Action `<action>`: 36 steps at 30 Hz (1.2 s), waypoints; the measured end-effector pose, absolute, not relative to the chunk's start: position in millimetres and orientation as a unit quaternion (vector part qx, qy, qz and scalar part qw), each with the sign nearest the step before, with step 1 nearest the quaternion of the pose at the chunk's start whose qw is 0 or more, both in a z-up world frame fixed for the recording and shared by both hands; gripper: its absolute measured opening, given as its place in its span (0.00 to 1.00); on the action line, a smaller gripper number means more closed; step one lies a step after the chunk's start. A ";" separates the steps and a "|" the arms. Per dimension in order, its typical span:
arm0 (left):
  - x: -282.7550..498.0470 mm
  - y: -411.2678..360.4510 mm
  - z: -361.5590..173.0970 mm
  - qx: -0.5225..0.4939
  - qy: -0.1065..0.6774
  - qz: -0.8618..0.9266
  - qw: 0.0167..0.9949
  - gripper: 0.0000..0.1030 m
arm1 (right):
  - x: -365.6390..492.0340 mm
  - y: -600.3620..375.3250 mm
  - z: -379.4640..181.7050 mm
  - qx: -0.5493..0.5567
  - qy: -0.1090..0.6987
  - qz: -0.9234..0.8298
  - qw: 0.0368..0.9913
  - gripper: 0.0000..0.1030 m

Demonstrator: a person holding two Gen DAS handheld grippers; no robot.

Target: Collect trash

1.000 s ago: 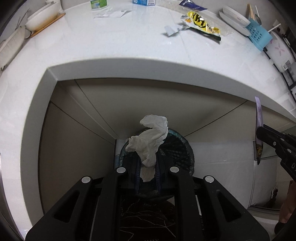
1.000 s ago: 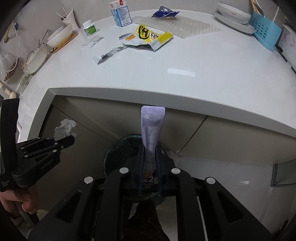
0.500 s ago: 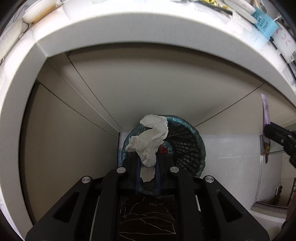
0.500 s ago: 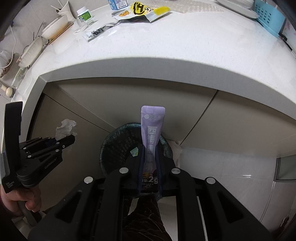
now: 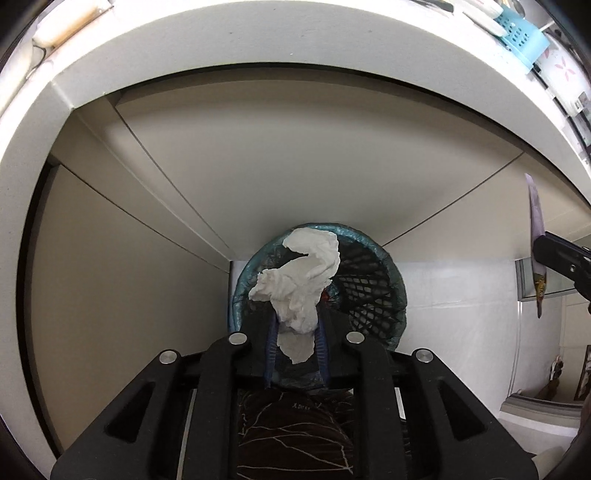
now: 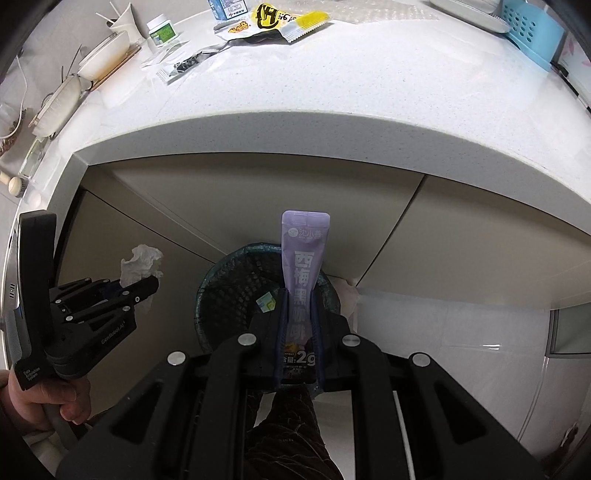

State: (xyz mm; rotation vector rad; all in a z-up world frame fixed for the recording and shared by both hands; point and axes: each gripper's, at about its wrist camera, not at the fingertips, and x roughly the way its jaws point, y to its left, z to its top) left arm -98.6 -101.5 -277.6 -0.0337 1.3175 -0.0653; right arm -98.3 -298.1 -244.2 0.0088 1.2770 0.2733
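A crumpled white tissue [image 5: 299, 280] stands between the fingers of my left gripper [image 5: 295, 321], whose jaws are opening; the tissue still touches the pads and has not dropped. It hangs over a dark mesh bin [image 5: 373, 291] lined with a teal bag, on the floor against the cabinet. My right gripper [image 6: 298, 295] is shut on a purple sachet [image 6: 304, 258] held upright above the same bin [image 6: 229, 291]. In the right wrist view the left gripper [image 6: 147, 286] and its tissue [image 6: 142, 260] are left of the bin. The right gripper [image 5: 561, 254] with the sachet [image 5: 535, 214] shows at the left wrist view's right edge.
The white countertop [image 6: 332, 92] overhangs beige cabinet doors [image 5: 295, 166] just behind the bin. On it lie a yellow snack wrapper [image 6: 291, 22], small packets [image 6: 181, 66], bowls [image 6: 103, 55] and a blue basket [image 6: 532, 33]. A person's hand [image 6: 55, 402] grips the left tool; a dark trouser leg [image 5: 295, 424] is below.
Both grippers have sunk below the counter edge toward the bin, which now looks larger. The left jaws stand a little wider around the tissue. The sachet stays clamped.
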 end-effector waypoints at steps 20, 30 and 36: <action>-108.8 -77.9 -252.8 -0.041 0.582 -0.029 0.811 0.91 | -95.7 -272.5 -259.6 -0.016 0.610 0.146 0.779 0.12; -102.0 -64.2 -229.8 -0.045 0.566 -0.008 0.823 0.94 | -85.0 -243.4 -268.9 -0.037 0.618 0.175 0.766 0.12; -100.6 -52.3 -232.4 -0.048 0.572 0.001 0.819 0.94 | -82.9 -228.1 -274.8 -0.046 0.622 0.193 0.757 0.15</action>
